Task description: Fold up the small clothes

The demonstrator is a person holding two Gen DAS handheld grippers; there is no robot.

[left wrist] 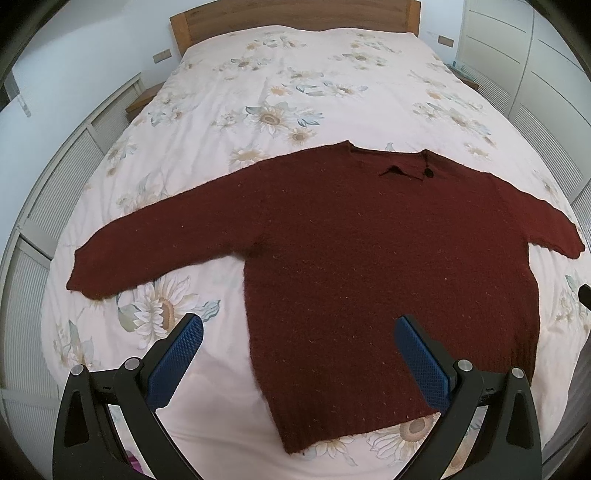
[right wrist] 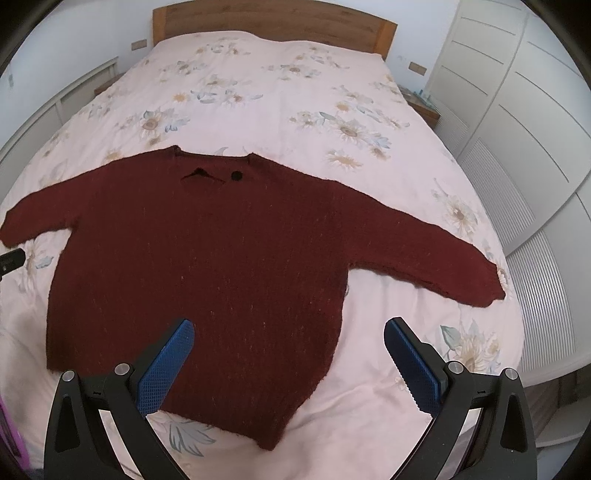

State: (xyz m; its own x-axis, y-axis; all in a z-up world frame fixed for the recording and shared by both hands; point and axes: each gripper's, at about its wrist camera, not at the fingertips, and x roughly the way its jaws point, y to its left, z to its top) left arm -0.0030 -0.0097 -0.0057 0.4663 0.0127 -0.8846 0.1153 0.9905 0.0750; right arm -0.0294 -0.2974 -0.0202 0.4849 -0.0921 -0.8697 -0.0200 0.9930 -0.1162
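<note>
A dark red knitted sweater (left wrist: 369,258) lies flat on the bed with both sleeves spread out and the neck away from me; it also shows in the right wrist view (right wrist: 207,266). My left gripper (left wrist: 298,328) is open and empty, above the sweater's lower left hem. My right gripper (right wrist: 289,332) is open and empty, above the lower right hem. Each has blue pads (left wrist: 177,362) (right wrist: 413,369).
The bed (left wrist: 295,85) has a pink floral cover and a wooden headboard (left wrist: 291,14). White wardrobe doors (right wrist: 517,129) stand on the right. A louvred white unit (left wrist: 55,206) runs along the left. Small bedside tables sit at both sides.
</note>
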